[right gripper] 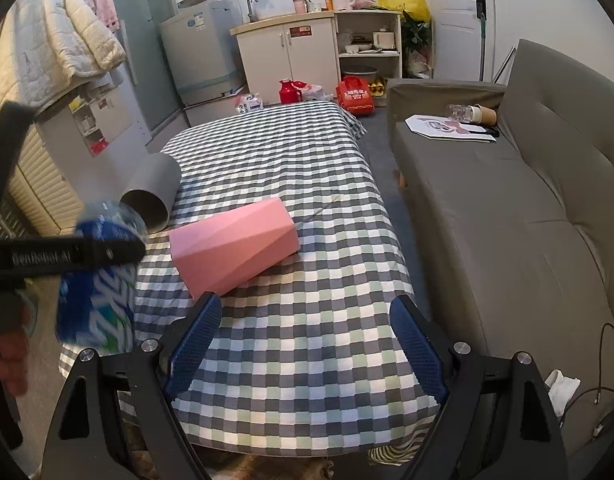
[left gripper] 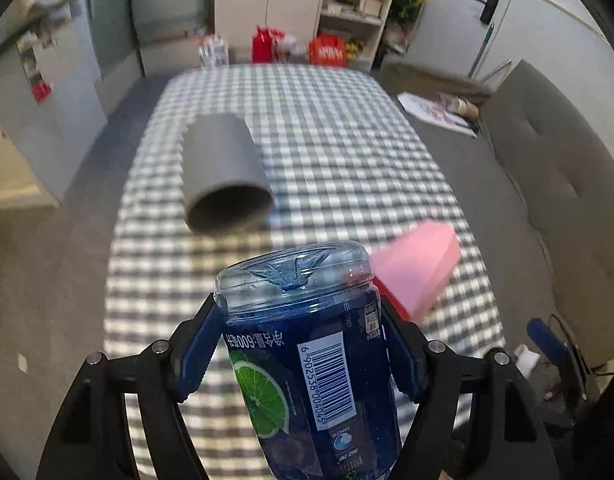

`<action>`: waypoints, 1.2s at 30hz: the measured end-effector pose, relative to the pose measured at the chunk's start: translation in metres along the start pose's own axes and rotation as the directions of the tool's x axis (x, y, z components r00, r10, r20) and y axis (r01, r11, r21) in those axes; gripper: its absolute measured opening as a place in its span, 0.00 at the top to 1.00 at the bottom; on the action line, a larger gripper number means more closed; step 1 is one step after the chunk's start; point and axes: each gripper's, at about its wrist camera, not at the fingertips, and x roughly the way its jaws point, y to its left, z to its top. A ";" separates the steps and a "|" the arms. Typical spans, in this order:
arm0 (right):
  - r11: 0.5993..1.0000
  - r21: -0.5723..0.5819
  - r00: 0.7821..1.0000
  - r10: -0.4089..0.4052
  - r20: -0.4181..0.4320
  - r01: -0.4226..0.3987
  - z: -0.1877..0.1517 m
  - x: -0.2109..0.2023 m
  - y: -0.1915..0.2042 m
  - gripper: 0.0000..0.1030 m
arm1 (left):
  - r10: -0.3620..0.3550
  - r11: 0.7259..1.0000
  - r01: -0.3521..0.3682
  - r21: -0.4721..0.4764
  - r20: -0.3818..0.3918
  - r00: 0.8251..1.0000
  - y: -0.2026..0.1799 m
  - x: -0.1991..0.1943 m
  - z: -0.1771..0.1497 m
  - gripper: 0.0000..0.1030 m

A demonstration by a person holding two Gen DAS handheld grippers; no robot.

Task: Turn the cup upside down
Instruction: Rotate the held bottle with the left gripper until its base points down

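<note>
A grey cup (left gripper: 223, 174) lies on its side on the checked table (left gripper: 327, 128), open mouth toward me; it also shows in the right wrist view (right gripper: 153, 192) at the table's left edge. My left gripper (left gripper: 299, 332) is shut on a blue drink bottle (left gripper: 307, 360) and holds it above the table's near end, base pointing forward. In the right wrist view the bottle (right gripper: 99, 280) is blurred at the left. My right gripper (right gripper: 307, 336) is open and empty above the table's near end.
A pink faceted box (right gripper: 235, 246) lies on its side mid-table, just right of the cup; it also shows in the left wrist view (left gripper: 417, 262). A grey sofa (right gripper: 507, 216) runs along the right. Cabinets (right gripper: 291, 52) and red bags stand beyond the far end.
</note>
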 end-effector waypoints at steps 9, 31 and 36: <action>1.000 0.004 1.000 -0.011 -0.004 0.011 -0.006 0.009 -0.001 0.16 | 0.084 0.994 -0.100 0.054 0.242 0.967 0.005 0.010 0.003 0.27; 1.000 -0.009 1.000 -0.013 -0.009 0.013 -0.004 0.016 0.007 0.16 | 0.018 0.979 -0.070 0.192 0.264 0.964 0.002 -0.001 -0.045 0.29; 1.000 -0.015 1.000 -0.001 -0.004 0.001 -0.006 0.009 0.011 0.16 | 0.001 0.981 -0.034 0.189 0.170 0.986 0.003 0.005 -0.068 0.28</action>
